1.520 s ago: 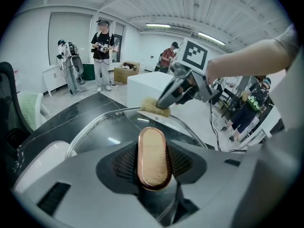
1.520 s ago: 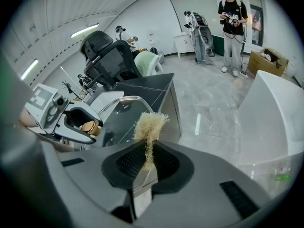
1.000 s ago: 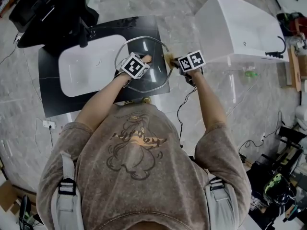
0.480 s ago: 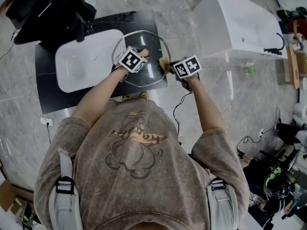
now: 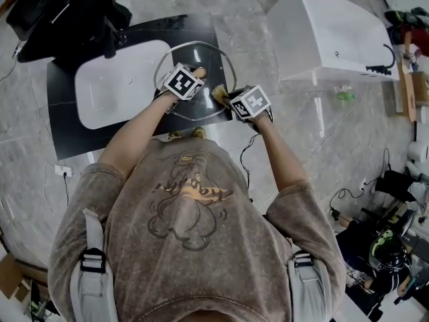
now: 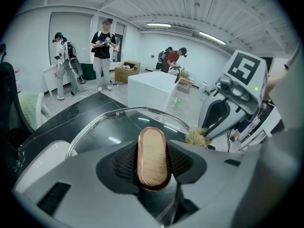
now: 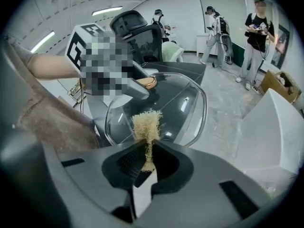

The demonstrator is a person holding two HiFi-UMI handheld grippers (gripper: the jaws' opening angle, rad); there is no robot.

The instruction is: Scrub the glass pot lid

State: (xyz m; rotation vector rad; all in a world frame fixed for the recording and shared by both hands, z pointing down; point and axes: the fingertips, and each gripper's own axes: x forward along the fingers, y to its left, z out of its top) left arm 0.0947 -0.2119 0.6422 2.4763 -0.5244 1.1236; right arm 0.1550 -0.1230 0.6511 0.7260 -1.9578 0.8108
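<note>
Left tool [image 5: 194, 76]: jaws clamped on the lid's handle [image 6: 153, 151], an oval knob with a pale wooden top and a copper-coloured rim; a ribbed pad sits against each side of it.
Right tool [image 7: 147, 158]: jaws pressed nearly together, pinching the lower end of a scrubber [image 7: 146, 125].
Scrubber: a pale, straw-like tuft of fibres that stands up out of the jaws and fans out at the top.
Glass pot lid [image 5: 208, 62]: round, clear, with a metal rim; held by its handle above the right part of the black tabletop [image 5: 67, 133]. Whether its rim rests on the tabletop I cannot tell.
Scrubber against lid: in the head view the tuft lies at the lid's rim on the side nearer the person, to the right of the handle; whether it presses on the glass I cannot tell.
Basin [image 5: 114, 86]: white, rounded, set into the tabletop just left of the lid.
White box [image 5: 328, 32]: large, on the floor well to the right of the tabletop.
Arms: both bare forearms reach forward from the person's brown shirt, the two tools close together over the lid.
Background: several people stand at the far side of the room in both gripper views.
</note>
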